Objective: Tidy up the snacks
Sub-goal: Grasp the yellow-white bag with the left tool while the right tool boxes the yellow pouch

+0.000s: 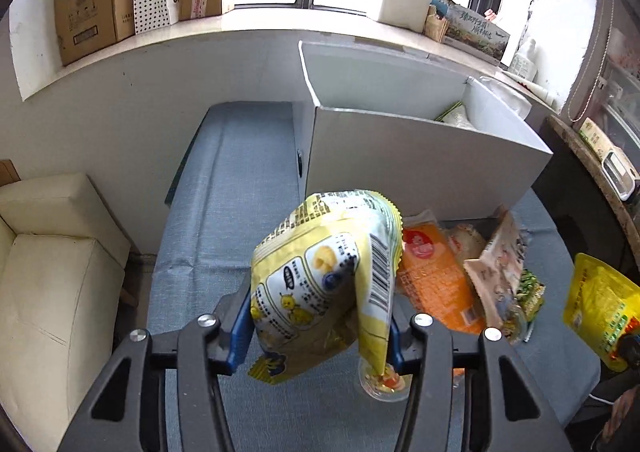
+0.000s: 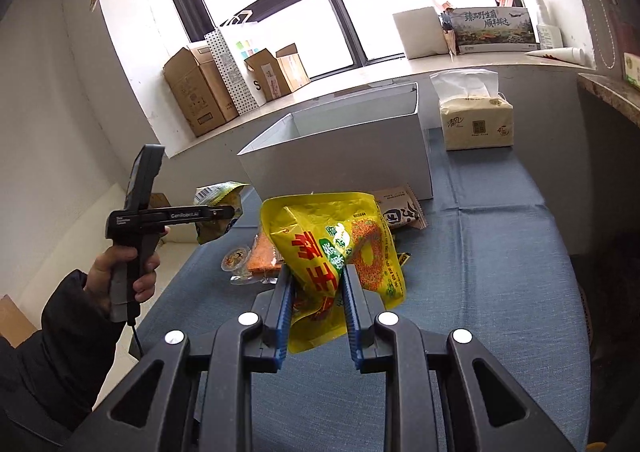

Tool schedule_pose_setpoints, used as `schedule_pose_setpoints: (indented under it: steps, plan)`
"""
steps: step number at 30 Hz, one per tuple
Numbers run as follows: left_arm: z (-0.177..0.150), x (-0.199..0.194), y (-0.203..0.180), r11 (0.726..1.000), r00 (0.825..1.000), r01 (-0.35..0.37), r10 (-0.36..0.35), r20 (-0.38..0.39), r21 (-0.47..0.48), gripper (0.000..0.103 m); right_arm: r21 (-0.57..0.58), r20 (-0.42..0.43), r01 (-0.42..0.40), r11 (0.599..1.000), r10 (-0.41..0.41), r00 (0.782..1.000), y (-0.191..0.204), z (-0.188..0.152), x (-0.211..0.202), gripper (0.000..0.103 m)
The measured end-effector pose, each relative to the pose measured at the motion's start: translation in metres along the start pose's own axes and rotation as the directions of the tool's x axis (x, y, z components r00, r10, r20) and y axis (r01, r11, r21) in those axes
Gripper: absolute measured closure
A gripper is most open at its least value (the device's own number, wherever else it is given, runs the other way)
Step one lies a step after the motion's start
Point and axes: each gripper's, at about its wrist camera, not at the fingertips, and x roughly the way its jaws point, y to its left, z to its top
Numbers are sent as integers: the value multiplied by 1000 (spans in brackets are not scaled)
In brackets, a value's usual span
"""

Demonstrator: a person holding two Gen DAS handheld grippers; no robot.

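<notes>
Left gripper (image 1: 320, 328): fingers are closed on a pale yellow snack bag (image 1: 324, 284), which is held clear of the table.
Right gripper (image 2: 318, 310): fingers are pinched narrow on a bright yellow snack bag (image 2: 336, 252), which is lifted above the blue tablecloth (image 2: 480, 252).
Destination: a white open-topped box (image 1: 420, 156) stands at the far side of the table, with one packet seen inside.
Remaining snacks: an orange packet (image 1: 436, 280), a beige packet (image 1: 500, 268) and a clear jelly cup (image 2: 236, 258) are left in a loose pile.
Risk, slip: glossy, crinkled film is gripped near one edge only; either puffed bag may be pulled free by its own sag.
Risk, collision: the box rim is stiff card and may be clipped by a hanging bag.
Risk, crowding: both bags are judged to be bound for one opening.
</notes>
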Motion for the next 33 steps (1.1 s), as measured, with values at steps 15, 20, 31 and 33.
schedule_pose_setpoints:
  steps: [15,20,31,33]
  plan:
    - [76,-85,-66,988,980,83,-105,168,132,46,-22,117,-144,989,145,982,14,102,27,78]
    - [124,-59,-77,986,982,73,-97,163,148,46,-43,127,-131,990,136,983,9,162,60,78]
    - [182,45,-69,993,998,-32,25,62,113,14,-57,43,-43,997,45,998,-35,224,164,32]
    - [179,50,-66,993,996,-53,45,83,108,0,-8,21,-16,1000,16,1000,-47,226,171,0]
